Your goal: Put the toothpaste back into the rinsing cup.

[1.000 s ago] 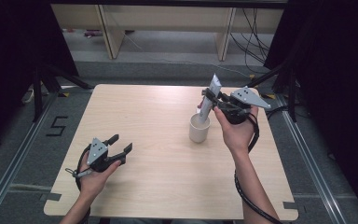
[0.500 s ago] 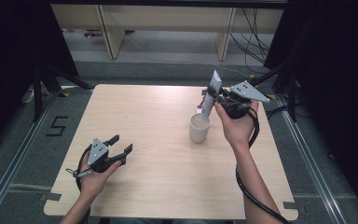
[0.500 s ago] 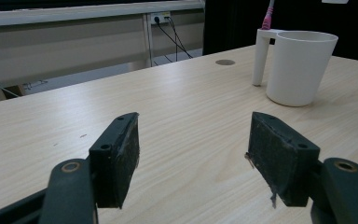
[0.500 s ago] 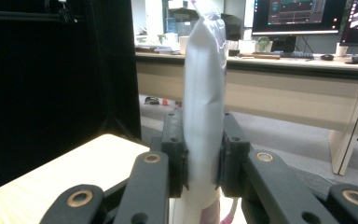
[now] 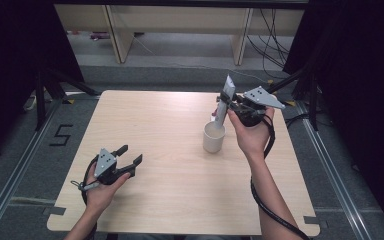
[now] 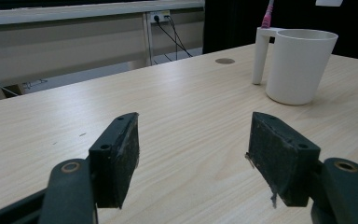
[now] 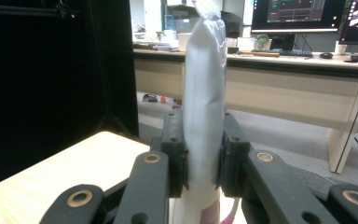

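Observation:
My right gripper [image 5: 228,106] is shut on a white, flat-ended tube [image 5: 225,100], pinching it around its middle. The tube stands nearly upright, slightly tilted, with its lower end just over the far rim of a white handled cup [image 5: 214,138]. In the right gripper view the tube [image 7: 204,93] rises between the pads of that gripper [image 7: 203,154]. My left gripper [image 5: 130,155] rests low at the table's front left, open, nothing between its fingers. In the left gripper view its jaws [image 6: 196,154] frame bare wood, with the cup [image 6: 298,65] far right and a pink object [image 6: 266,11] behind its handle.
The cup stands right of the middle of a light wooden table [image 5: 170,130]. A small round mark [image 6: 224,60] lies on the wood near the cup. Dark frame posts and cables [image 5: 300,80] stand past the table's far right corner.
The right gripper with the tube has lifted slightly above the cup. The left gripper has stayed where it was.

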A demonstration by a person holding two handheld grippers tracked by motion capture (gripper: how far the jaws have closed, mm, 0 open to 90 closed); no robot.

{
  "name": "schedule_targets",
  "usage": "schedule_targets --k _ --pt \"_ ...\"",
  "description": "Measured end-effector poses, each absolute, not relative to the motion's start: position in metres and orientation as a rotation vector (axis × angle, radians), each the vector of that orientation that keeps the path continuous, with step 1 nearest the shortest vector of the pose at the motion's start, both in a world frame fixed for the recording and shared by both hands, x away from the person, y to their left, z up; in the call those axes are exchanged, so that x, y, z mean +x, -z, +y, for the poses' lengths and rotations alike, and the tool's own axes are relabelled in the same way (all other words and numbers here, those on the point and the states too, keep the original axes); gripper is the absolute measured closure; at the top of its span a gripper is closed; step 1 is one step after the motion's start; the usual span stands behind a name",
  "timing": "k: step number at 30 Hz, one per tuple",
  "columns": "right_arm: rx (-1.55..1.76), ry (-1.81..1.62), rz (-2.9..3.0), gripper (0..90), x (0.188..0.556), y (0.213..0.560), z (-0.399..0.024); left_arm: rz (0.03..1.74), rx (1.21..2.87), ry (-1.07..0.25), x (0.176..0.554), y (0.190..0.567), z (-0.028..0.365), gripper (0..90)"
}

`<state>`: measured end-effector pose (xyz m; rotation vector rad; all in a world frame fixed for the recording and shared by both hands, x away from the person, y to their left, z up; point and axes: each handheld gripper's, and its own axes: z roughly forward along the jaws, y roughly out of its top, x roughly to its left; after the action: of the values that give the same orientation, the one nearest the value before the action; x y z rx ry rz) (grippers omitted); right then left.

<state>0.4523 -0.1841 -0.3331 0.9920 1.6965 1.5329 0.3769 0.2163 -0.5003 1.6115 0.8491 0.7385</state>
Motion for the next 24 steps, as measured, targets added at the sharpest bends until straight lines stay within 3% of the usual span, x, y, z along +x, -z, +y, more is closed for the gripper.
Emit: schedule_targets --k 24 --pt "0.996 -1.523 1.707 76.6 0.459 0.344 -0.181 0.841 1.617 -0.737 0.376 0.500 0.215 33.3"
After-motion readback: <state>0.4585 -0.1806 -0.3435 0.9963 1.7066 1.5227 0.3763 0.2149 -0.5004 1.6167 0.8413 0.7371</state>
